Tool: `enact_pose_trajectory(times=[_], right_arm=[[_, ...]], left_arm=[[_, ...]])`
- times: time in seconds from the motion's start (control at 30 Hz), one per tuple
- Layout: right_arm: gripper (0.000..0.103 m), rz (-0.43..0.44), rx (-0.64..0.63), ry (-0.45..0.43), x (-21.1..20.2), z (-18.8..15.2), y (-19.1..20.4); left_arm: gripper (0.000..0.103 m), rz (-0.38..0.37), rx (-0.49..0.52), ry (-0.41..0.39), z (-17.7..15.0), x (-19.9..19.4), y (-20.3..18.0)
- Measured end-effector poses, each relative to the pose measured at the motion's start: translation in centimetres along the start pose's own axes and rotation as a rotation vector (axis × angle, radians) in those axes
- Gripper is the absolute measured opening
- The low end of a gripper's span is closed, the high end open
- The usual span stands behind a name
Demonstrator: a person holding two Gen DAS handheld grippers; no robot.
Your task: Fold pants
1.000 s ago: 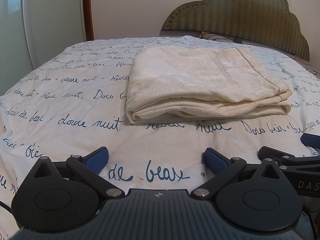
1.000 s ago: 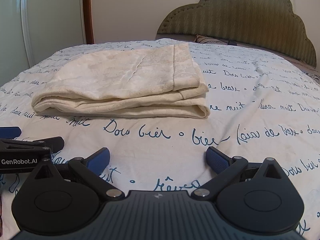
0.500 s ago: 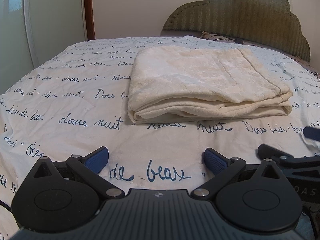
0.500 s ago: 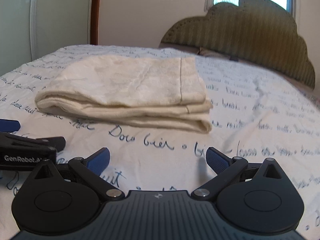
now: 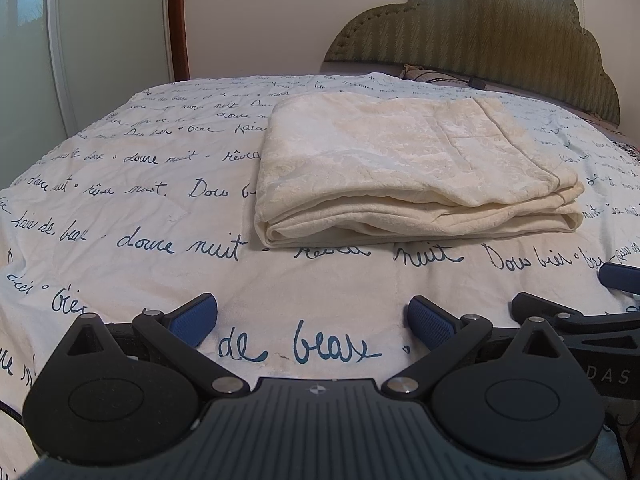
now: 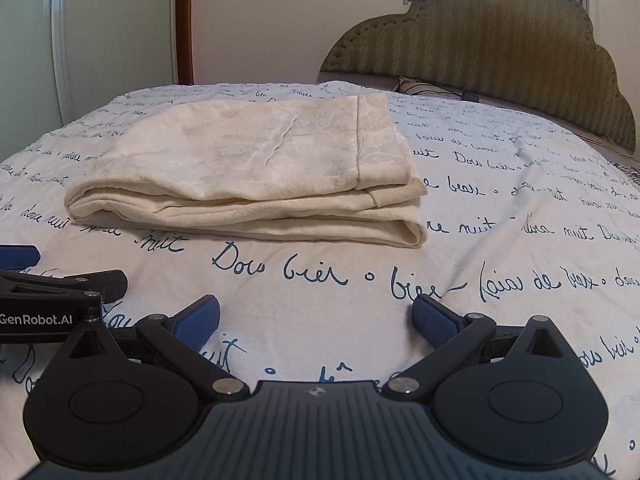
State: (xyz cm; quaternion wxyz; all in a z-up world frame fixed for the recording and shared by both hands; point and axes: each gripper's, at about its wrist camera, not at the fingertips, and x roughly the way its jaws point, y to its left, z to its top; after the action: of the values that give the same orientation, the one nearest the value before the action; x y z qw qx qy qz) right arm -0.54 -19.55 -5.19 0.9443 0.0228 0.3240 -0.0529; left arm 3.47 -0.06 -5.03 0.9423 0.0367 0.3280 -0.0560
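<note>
The cream pants (image 5: 412,168) lie folded in a flat rectangular stack on the bed, also seen in the right wrist view (image 6: 256,172). My left gripper (image 5: 312,318) is open and empty, held low over the bedspread, well short of the stack's near edge. My right gripper (image 6: 316,318) is open and empty too, short of the stack and to its right. The right gripper's fingers (image 5: 576,312) show at the right edge of the left wrist view. The left gripper's fingers (image 6: 60,280) show at the left edge of the right wrist view.
The bed has a white bedspread (image 5: 160,248) with blue handwriting. A green padded headboard (image 5: 480,32) stands at the far end with a pillow (image 5: 424,74) below it. A wardrobe door (image 5: 32,60) and wooden frame (image 5: 178,20) stand at the far left.
Both grippers stay open and empty. The right wrist view dipped and tilted half a second ago and has returned to nearly its earlier position. The pants have not moved.
</note>
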Motion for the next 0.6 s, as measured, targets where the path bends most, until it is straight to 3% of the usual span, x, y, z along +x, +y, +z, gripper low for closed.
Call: enact_pose_trajectory(times=[0.23, 0.6], right_arm=[[0.103, -0.009, 0.024, -0.032, -0.59, -0.11, -0.41], [0.103, -0.017, 0.011, 0.002, 0.01, -0.02, -0.22]], left_arm=[[0.103, -0.006, -0.011, -0.004, 0.07, -0.16, 0.08], [0.103, -0.001, -0.005, -0.003, 0.09, -0.16, -0.03]])
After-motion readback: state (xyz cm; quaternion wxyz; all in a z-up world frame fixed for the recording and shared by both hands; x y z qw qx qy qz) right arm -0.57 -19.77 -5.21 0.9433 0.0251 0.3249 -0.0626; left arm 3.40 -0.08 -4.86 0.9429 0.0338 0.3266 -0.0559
